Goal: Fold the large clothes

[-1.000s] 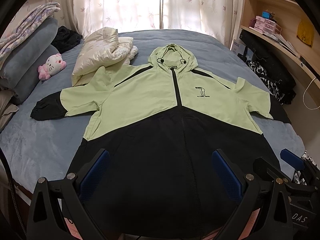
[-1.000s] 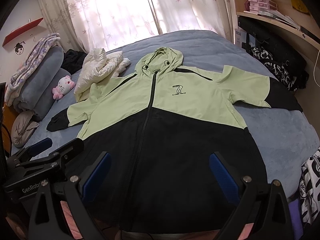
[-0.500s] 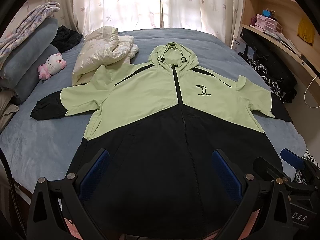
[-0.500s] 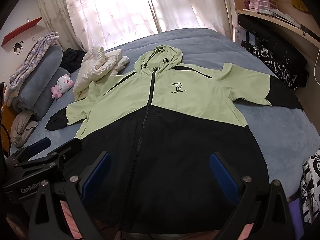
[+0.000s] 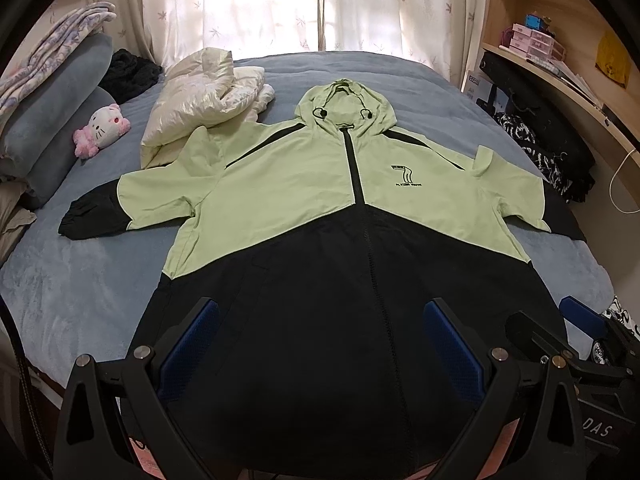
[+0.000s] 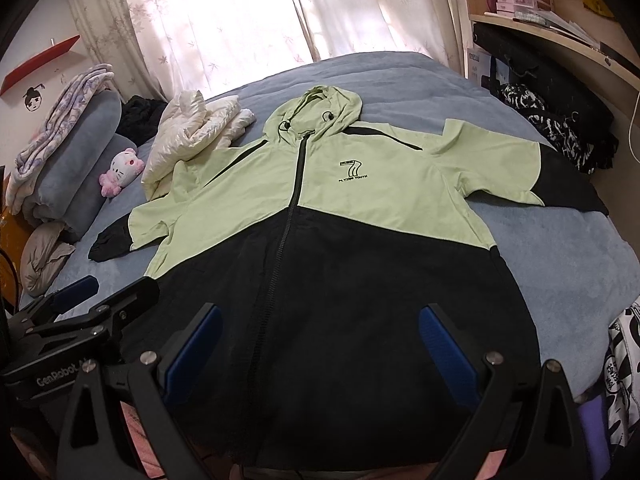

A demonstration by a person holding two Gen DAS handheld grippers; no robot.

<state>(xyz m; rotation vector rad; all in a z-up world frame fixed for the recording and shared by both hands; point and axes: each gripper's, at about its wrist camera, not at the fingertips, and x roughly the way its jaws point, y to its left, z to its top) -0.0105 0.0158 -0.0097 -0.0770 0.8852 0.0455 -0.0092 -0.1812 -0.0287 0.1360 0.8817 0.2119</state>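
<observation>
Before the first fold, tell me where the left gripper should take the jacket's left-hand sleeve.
Probably the black cuff: it is the sleeve's free end, lying flat and clear on the bed. Bring the open left gripper in from the bed's outer left side, jaws straddling the cuff edge, then carry it across the jacket.

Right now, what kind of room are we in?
Most likely a bedroom: a hooded jacket lies spread on a big blue bed, with stacked pillows and a plush toy beside it.

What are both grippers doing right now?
Left gripper: open, empty, above the jacket hem.
Right gripper: open, empty, same.
</observation>
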